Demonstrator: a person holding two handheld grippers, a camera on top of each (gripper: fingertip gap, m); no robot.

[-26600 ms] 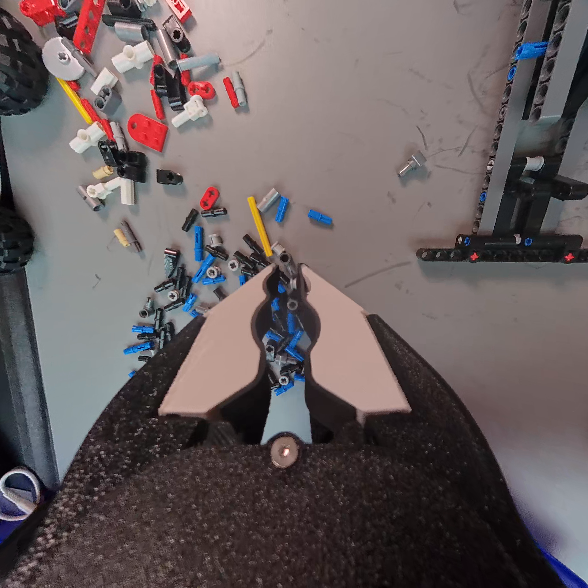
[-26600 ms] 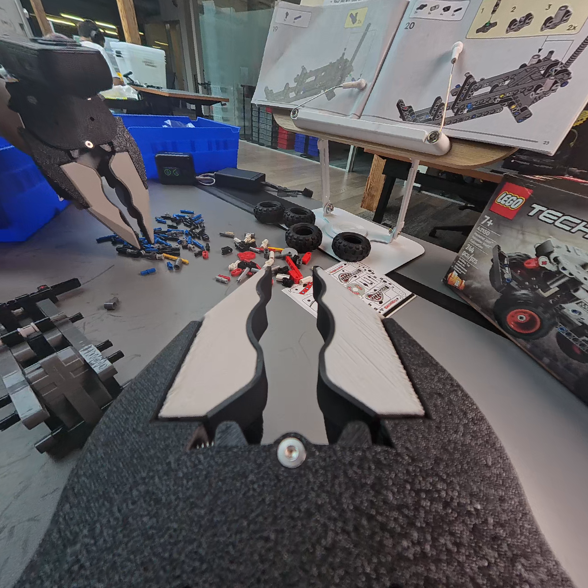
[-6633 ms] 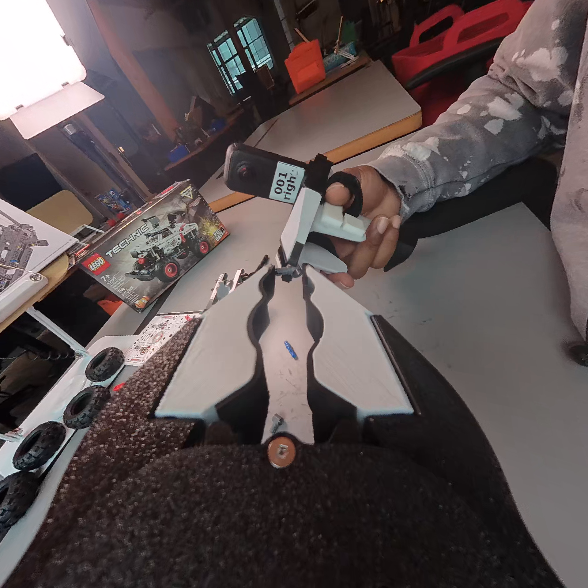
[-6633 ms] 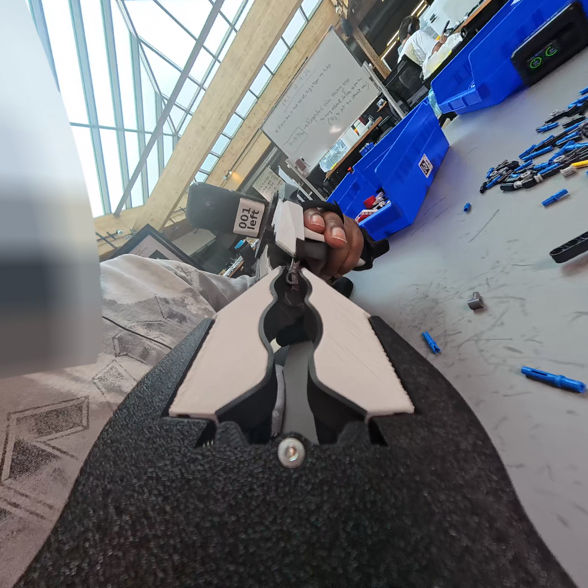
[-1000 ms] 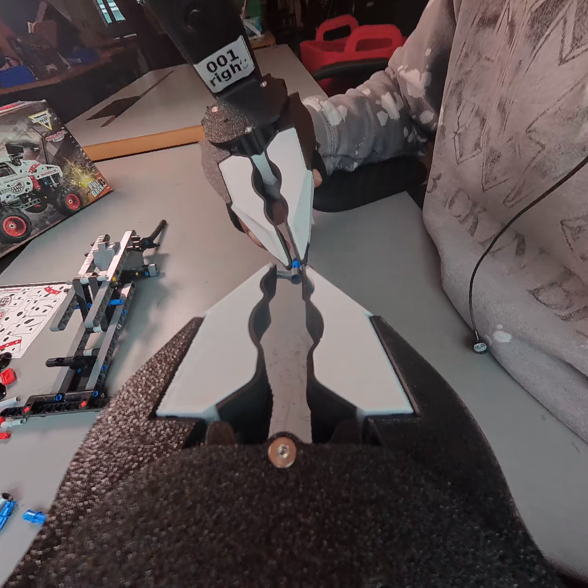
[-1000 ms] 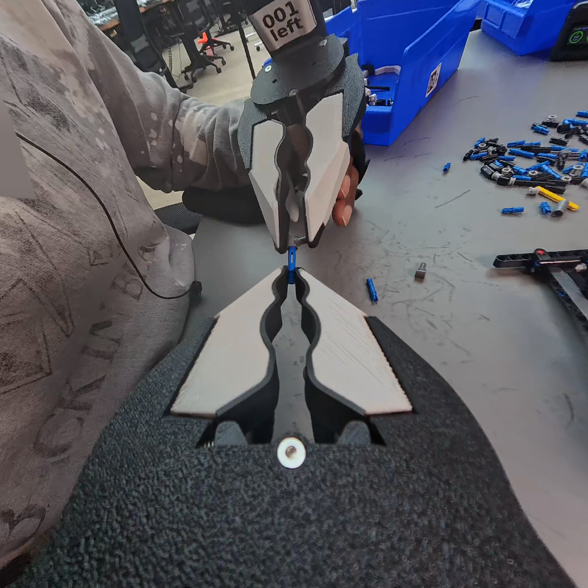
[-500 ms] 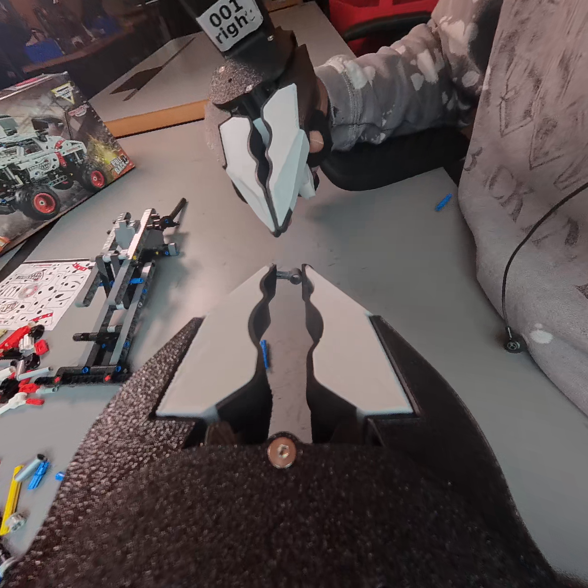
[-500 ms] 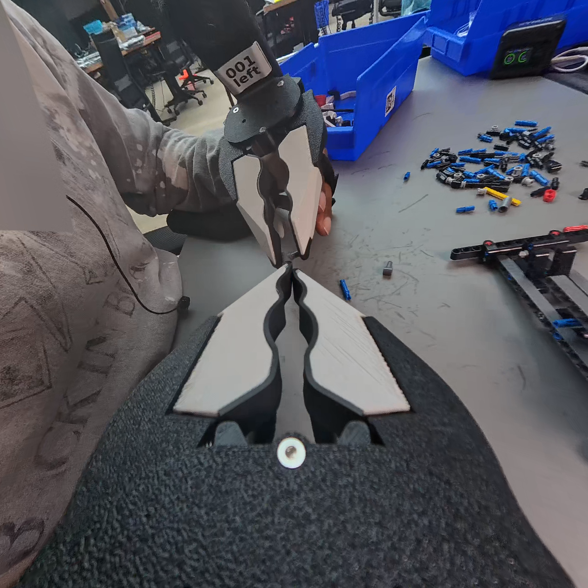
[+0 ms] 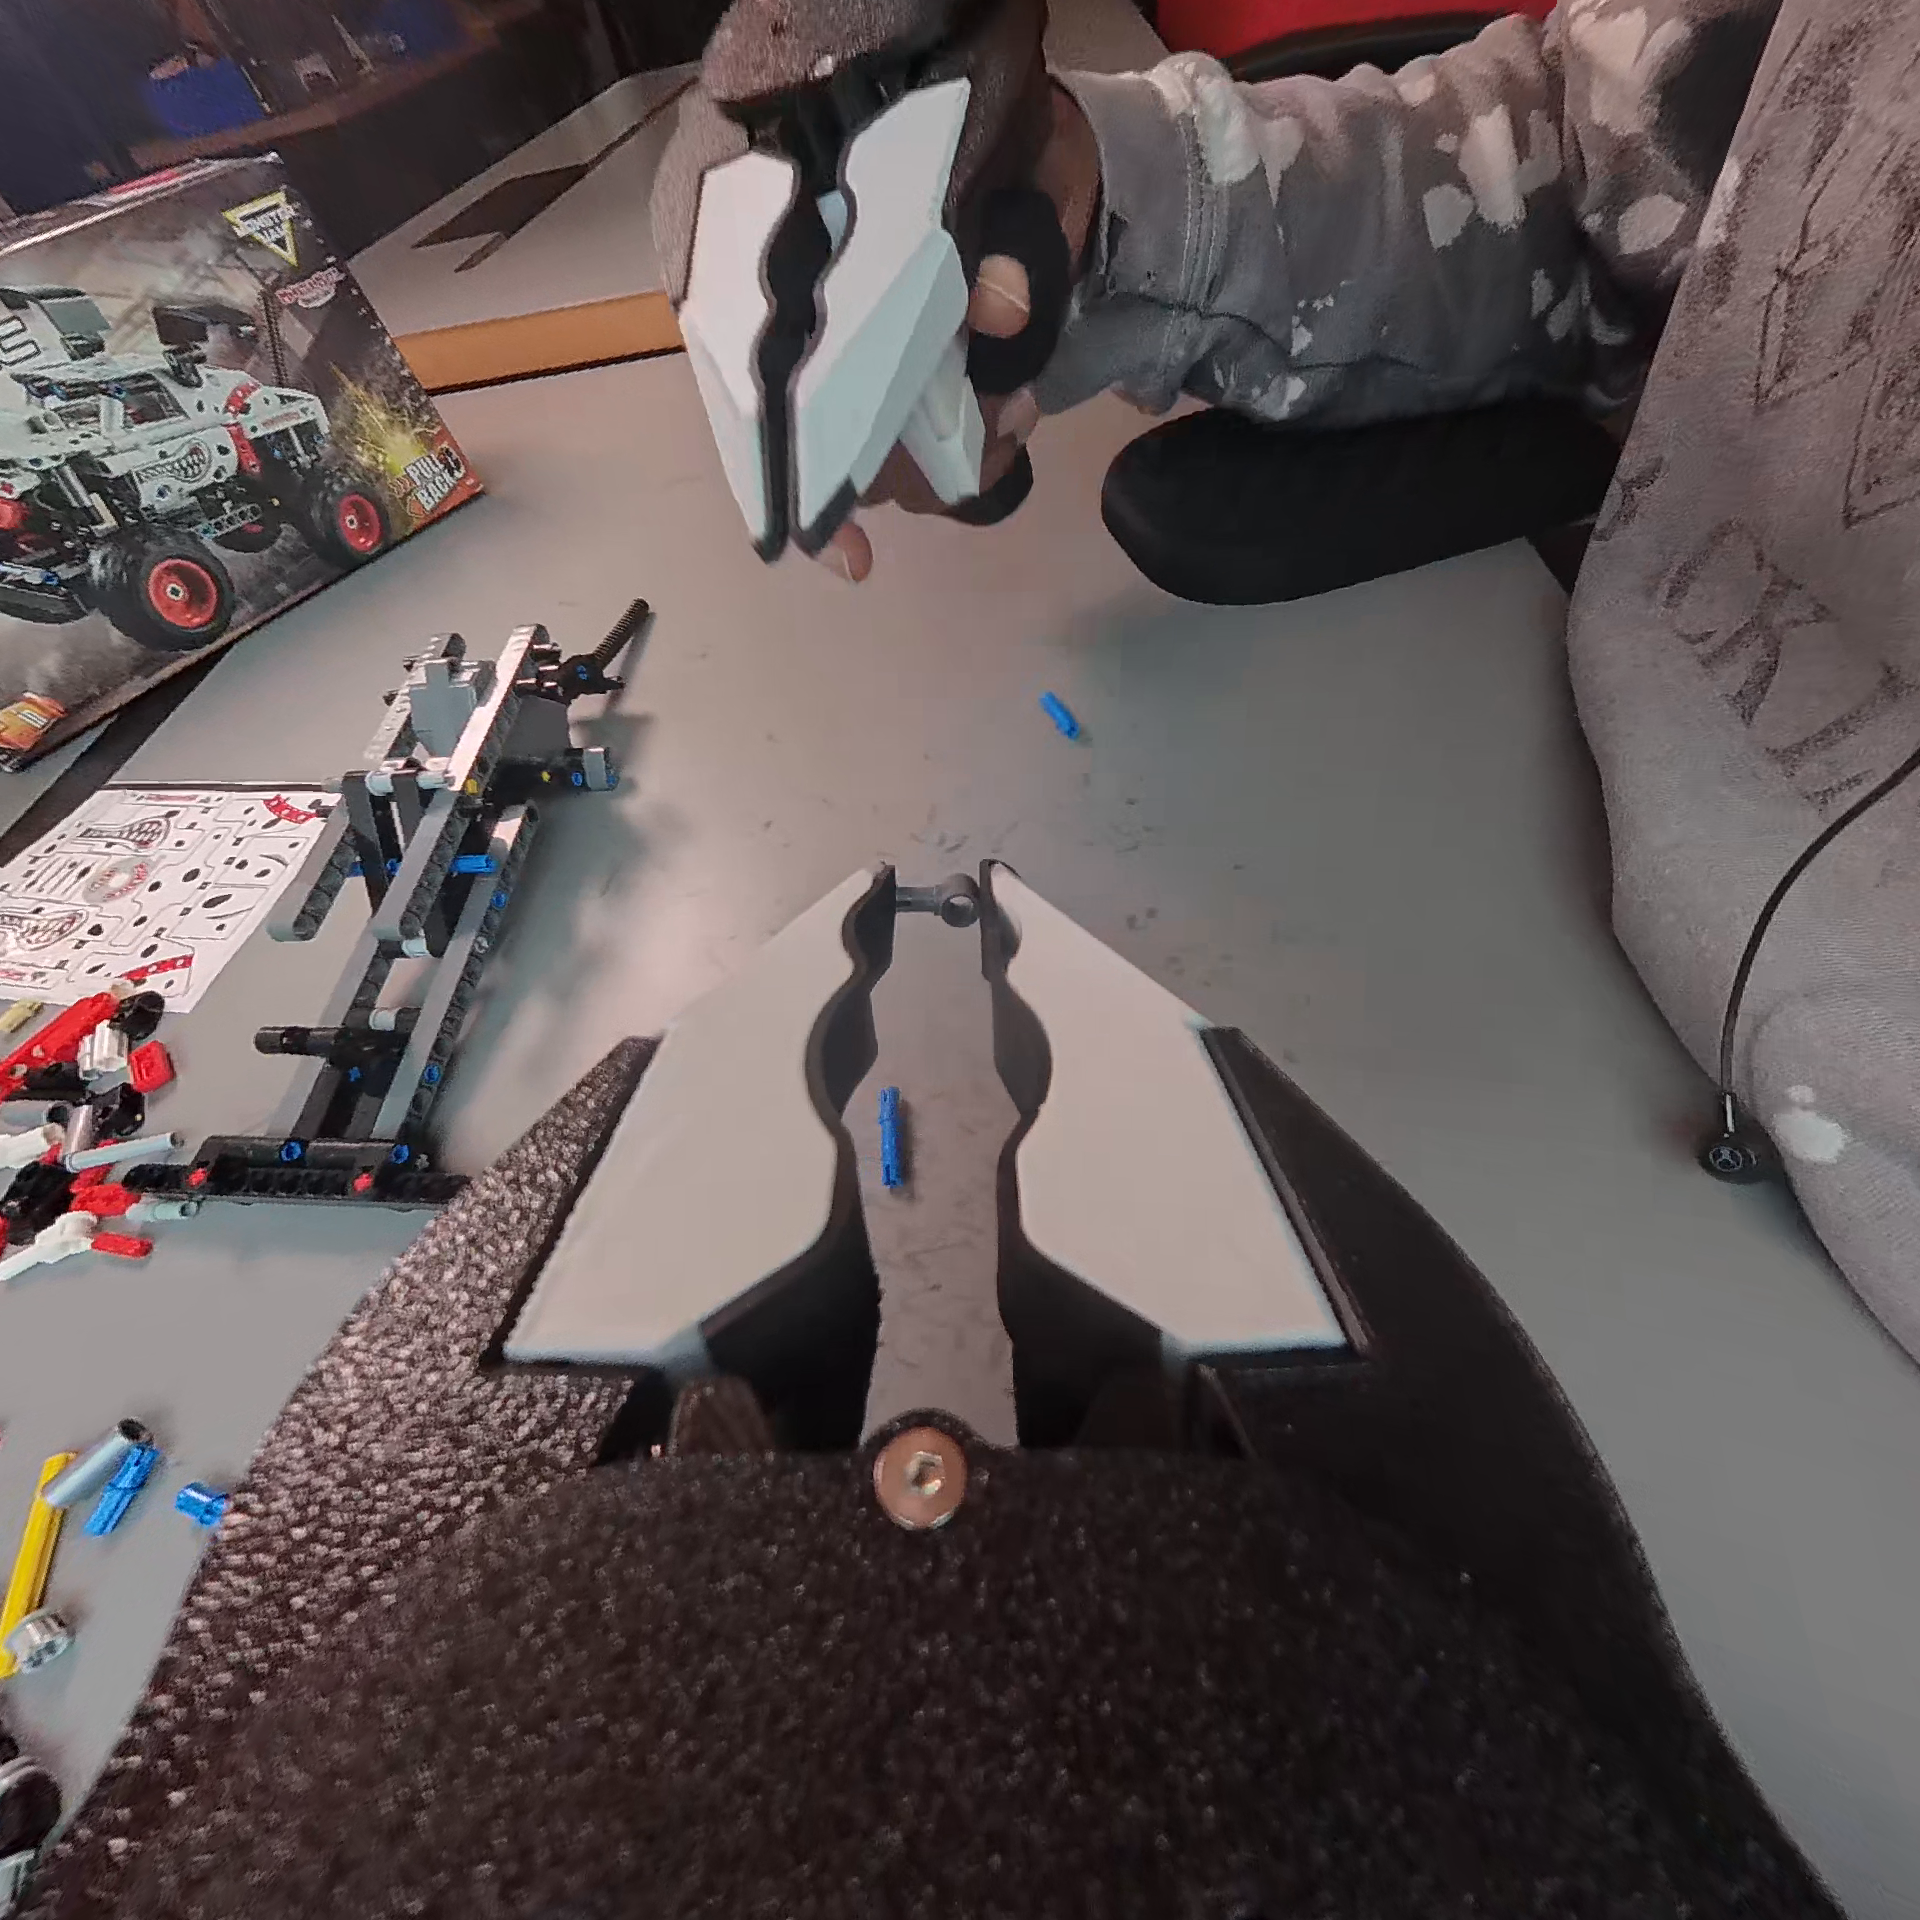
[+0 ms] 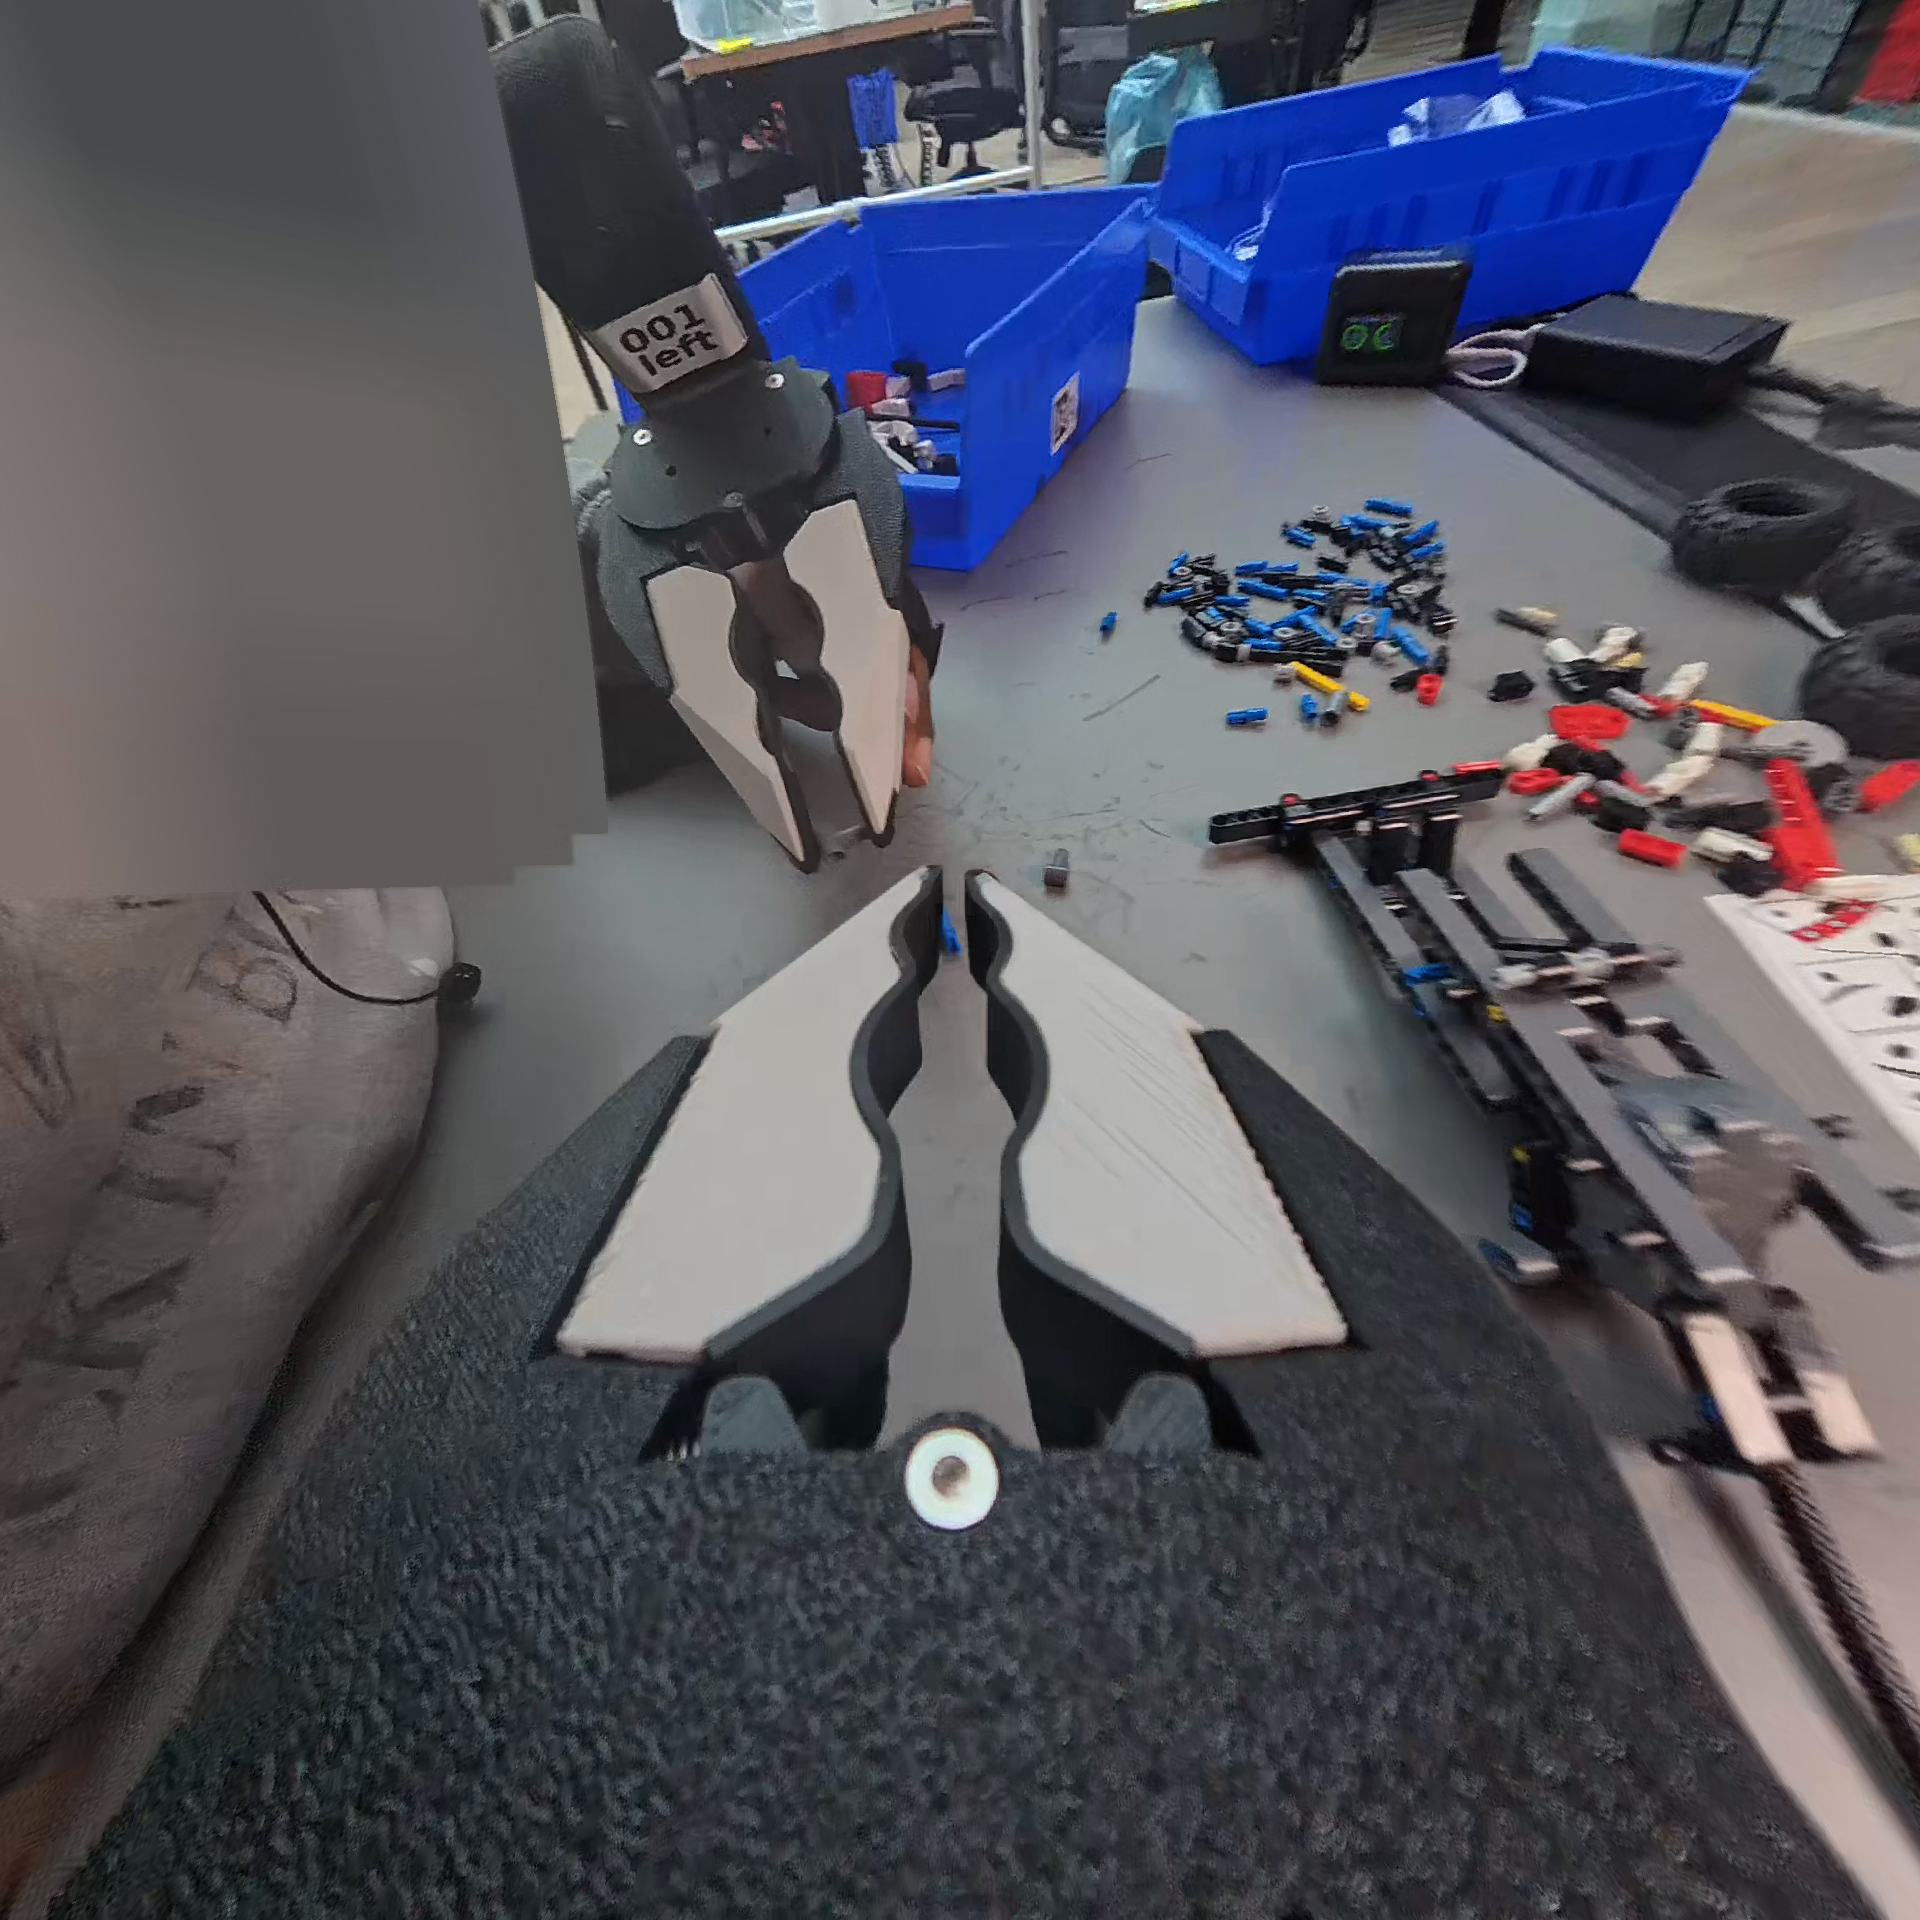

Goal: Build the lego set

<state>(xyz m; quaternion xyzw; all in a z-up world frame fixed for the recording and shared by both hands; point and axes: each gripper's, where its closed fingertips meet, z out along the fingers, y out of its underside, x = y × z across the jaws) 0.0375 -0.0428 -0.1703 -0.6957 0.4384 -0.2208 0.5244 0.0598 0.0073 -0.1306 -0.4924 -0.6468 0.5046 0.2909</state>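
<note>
My left gripper (image 9: pixel 935 896) is shut on a small dark grey connector (image 9: pixel 940 900), held across its tips above the grey table (image 9: pixel 1299 790). It also shows in the right wrist view (image 10: pixel 844 840). My right gripper (image 10: pixel 953 883) is shut and holds nothing; in the left wrist view (image 9: pixel 790 530) it hangs above the table beyond my left gripper. A blue pin (image 10: pixel 951 930) lies on the table, seen through the gap between the right fingers. Two blue pins (image 9: pixel 890 1136) (image 9: pixel 1060 715) lie loose on the table. The grey and black chassis (image 9: pixel 416 935) lies to the left, and shows in the right wrist view (image 10: pixel 1507 987).
The set's box (image 9: pixel 156 416) and a sticker sheet (image 9: pixel 125 894) lie beyond the chassis. A pile of small pins (image 10: pixel 1320 613), red and white parts (image 10: pixel 1662 769), tyres (image 10: pixel 1766 540) and blue bins (image 10: pixel 997 416) fill the far table. A small grey part (image 10: pixel 1057 868) lies nearby. A person's sleeve (image 9: pixel 1351 208) borders the table. The left gripper's tips are roughly 7 centimetres from the right gripper's.
The two grippers have drawn apart. The blue pin that the right gripper held against the grey connector a second ago is gone from its tips. The left gripper still holds the connector.
</note>
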